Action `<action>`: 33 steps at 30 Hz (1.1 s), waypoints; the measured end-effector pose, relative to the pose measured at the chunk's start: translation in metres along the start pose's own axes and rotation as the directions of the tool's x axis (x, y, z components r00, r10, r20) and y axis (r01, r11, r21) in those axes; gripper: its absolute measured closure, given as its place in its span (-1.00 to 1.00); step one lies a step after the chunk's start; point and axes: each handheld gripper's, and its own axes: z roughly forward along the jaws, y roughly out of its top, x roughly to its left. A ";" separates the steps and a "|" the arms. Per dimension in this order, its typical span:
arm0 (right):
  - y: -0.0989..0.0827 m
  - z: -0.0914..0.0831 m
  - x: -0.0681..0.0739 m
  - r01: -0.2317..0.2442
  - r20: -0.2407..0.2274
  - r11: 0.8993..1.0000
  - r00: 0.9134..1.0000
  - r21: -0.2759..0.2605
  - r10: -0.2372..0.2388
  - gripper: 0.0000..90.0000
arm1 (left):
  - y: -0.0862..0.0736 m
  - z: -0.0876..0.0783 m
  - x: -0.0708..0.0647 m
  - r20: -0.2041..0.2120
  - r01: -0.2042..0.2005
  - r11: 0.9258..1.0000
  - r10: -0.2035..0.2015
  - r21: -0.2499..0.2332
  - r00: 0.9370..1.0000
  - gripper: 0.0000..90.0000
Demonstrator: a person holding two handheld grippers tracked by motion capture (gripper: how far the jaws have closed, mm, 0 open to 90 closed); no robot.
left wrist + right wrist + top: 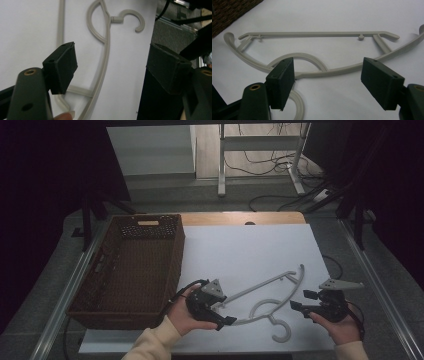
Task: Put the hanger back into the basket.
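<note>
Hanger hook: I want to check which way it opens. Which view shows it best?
The left gripper view: the hook is close, sharp and whole on the white sheet. The high view shows it small, near the table's front edge. In the right gripper view its own left jaw covers most of the hook.

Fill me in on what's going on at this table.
A person holds a gripper in each hand over a white sheet on the table. A grey plastic hanger lies flat on the sheet between them. The left gripper is open right at one end of the hanger, and the right gripper is open beside the hanger's other side; neither has closed on it. A brown wicker basket sits to the left with nothing visible inside it.
</note>
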 end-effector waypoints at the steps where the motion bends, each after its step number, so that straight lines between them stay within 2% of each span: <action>1: 0.000 0.000 0.000 0.000 0.000 1.000 1.000 0.000 0.000 -0.41 | 0.001 0.003 0.000 0.004 -0.001 1.000 0.001 0.005 1.000 -0.47; 7: 0.000 0.001 -0.001 -0.002 0.004 1.000 1.000 0.007 0.002 -0.41 | 0.005 0.028 0.003 0.040 -0.009 0.998 0.007 0.059 0.999 -0.44; 17: -0.001 0.003 -0.001 0.000 0.005 1.000 1.000 0.019 -0.001 -0.41 | 0.003 0.055 0.010 0.080 -0.002 0.993 -0.008 0.116 0.997 -0.33; 23: -0.001 0.004 -0.001 0.001 0.006 1.000 1.000 0.024 -0.001 -0.41 | 0.003 0.066 0.012 0.103 -0.019 0.989 0.003 0.149 0.995 -0.23; 25: -0.001 0.004 -0.001 0.000 0.007 1.000 1.000 0.025 -0.001 -0.41 | 0.003 0.070 0.013 0.108 -0.037 0.985 0.019 0.167 0.994 -0.19; 33: -0.001 0.005 -0.001 0.001 0.007 1.000 1.000 0.030 -0.001 -0.41 | 0.003 0.081 0.011 0.121 -0.065 0.978 0.042 0.196 0.992 -0.01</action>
